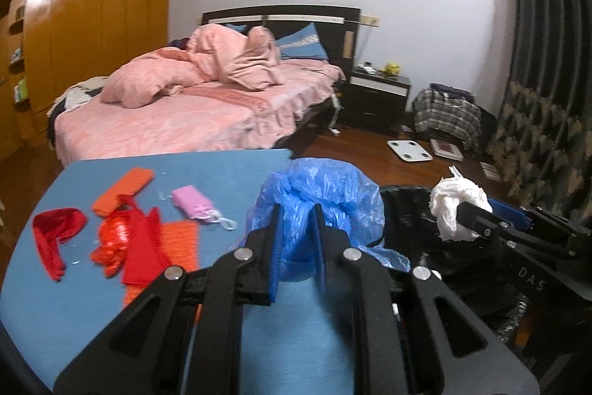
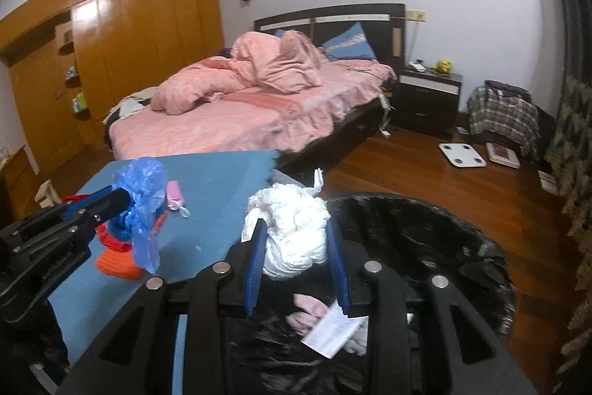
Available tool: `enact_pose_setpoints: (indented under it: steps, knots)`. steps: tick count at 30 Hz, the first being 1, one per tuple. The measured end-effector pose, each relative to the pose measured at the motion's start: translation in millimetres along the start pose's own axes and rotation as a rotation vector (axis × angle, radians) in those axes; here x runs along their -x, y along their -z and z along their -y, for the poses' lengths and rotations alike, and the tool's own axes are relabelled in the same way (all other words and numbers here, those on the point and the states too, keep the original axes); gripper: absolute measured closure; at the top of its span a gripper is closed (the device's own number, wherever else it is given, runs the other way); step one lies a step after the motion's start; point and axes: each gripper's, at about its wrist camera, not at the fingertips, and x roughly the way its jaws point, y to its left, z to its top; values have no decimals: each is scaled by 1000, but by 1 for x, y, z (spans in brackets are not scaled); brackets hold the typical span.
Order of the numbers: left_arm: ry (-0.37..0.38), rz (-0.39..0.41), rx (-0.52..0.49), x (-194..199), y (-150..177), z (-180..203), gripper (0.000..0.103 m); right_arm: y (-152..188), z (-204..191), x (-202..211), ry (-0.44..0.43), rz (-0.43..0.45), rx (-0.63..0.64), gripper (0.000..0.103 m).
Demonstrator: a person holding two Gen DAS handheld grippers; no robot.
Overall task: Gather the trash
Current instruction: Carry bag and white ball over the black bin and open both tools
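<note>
Left wrist view: blue table point(image 1: 229, 169) in a bedroom, pink bed point(image 1: 177, 113) behind
Left gripper point(image 1: 296, 213) clamps blue plastic bag point(image 1: 333, 187); right gripper point(image 2: 296, 228) clamps white wad point(image 2: 296, 221)

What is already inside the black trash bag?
Inside the black trash bag: a pink crumpled piece and a white paper slip. Anything deeper is hidden by the right tongs and their white wad.

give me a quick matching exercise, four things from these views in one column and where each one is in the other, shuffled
1. blue plastic bag
2. white crumpled bag
3. pink pouch
4. white scale

a. on the wooden floor
b. lying on the blue table
c. between the right gripper's jaws
d. between the left gripper's jaws

Pairs: 1-d, 2-c, 3-b, 4-a
</note>
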Motion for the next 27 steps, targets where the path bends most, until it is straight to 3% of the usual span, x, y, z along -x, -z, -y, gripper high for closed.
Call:
enact_pose_setpoints:
  steps: [15,19,23,27]
  knots:
    - [148,-42,-53,-41,-1,65,87,12,80,11,145,-4,-91,69]
    - [205,-61,-61,-52,1,74,69,15,95,11,179,-11,-109,64]
    - [204,-64,-59,-56,1,72,59,18,107,12,206,-14,-122,45]
    - [160,-61,-39,-56,2,58,47,18,107,11,215,-15,-124,16]
